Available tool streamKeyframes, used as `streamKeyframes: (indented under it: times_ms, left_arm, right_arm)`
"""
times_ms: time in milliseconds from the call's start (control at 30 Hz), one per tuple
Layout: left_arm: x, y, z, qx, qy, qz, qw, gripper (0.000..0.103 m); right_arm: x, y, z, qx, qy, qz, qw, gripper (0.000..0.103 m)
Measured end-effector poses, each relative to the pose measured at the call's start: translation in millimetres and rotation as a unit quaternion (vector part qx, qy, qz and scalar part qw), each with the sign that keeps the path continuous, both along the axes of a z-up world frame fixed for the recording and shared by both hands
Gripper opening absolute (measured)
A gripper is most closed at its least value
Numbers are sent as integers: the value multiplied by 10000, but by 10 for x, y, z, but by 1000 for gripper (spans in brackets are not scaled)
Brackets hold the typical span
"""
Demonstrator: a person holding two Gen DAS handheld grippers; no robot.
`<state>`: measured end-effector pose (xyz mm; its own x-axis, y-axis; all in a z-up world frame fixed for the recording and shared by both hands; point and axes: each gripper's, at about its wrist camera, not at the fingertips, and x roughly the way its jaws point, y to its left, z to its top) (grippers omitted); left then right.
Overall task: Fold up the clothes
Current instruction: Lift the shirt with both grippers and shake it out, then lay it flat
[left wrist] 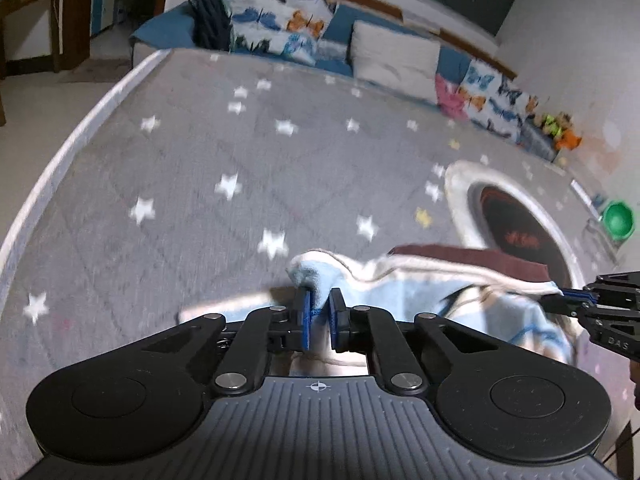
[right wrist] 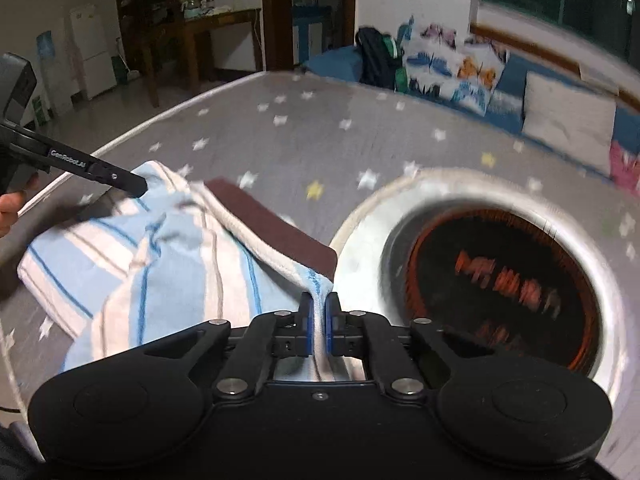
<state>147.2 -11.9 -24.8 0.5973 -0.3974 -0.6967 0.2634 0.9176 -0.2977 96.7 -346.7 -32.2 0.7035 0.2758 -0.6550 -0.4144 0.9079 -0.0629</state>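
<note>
A light-blue and white striped cloth (right wrist: 160, 248) with a dark brown band (right wrist: 272, 220) hangs lifted over a grey bed with white stars (left wrist: 180, 168). My left gripper (left wrist: 319, 300) is shut on one corner of the cloth (left wrist: 400, 292). My right gripper (right wrist: 318, 304) is shut on the opposite corner. The cloth stretches between the two and sags in the middle. In the left wrist view the right gripper (left wrist: 560, 294) shows at the right edge; in the right wrist view the left gripper (right wrist: 142, 186) shows at the left, a hand behind it.
A round white mat with a black and red centre (right wrist: 500, 272) lies on the bed to the right of the cloth. Butterfly-print pillows (left wrist: 280, 20) and a white cushion (left wrist: 394, 60) line the far side. A green bowl (left wrist: 618, 220) sits at the right edge.
</note>
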Motion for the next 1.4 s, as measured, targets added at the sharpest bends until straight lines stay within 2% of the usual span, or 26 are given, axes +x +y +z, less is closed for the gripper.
streamKeyframes:
  times_ms: [233,333,433,533,667,733,800,933,1000,1167,1400]
  left_arm:
    - [476,-40,560,-4,-625,50,9980,8]
    - [768,-76,948,-12,-1002,163,9948,6]
    - [1075,-104,1458,-48,-1481,348,9883,6]
    - [1254,-136,2038,-145,-2094,483,9765,6]
    - [1277,-196,2889,-285,-3076,644,9489,6]
    - [1230,-207,3091,-334,-3297,672,9411,6]
    - [1104,-215,3276,-341,-3555,641,9319,6]
    - [887,-212,3176,-209,-3619,545,9304,6]
    - [793,-174,2957,-189,-3397,469,9392,6]
    - [509,-41,2257,-34,-2806,365,9591,6]
    - [-105,221,1005,248,-1547,65,9876,6]
  right_arm:
    - [520,74,640,-538,-807,-55,9953,5]
    - [743,105,915,-768,-1151,-79,9904,5]
    - [1136,222,1434,-1002,-1815,-336,9777,5]
    - [1338,281,1922,-1118,-2466,-571,9610,5]
    - [1426,291,2559,-1119,-3310,-867,9329,5]
    - [1392,261,2779,-1020,-3566,-943,9239,5]
    - [1303,216,2836,-1014,-3698,-909,9191,5]
    - [1118,131,2904,-1000,-3902,-813,9117,5]
    - [992,103,2732,-1000,-3751,-683,9191,5]
    - [592,19,2058,-1070,-3111,-242,9440,5]
    - [-74,-89,929,-1162,-1905,424,9739,5]
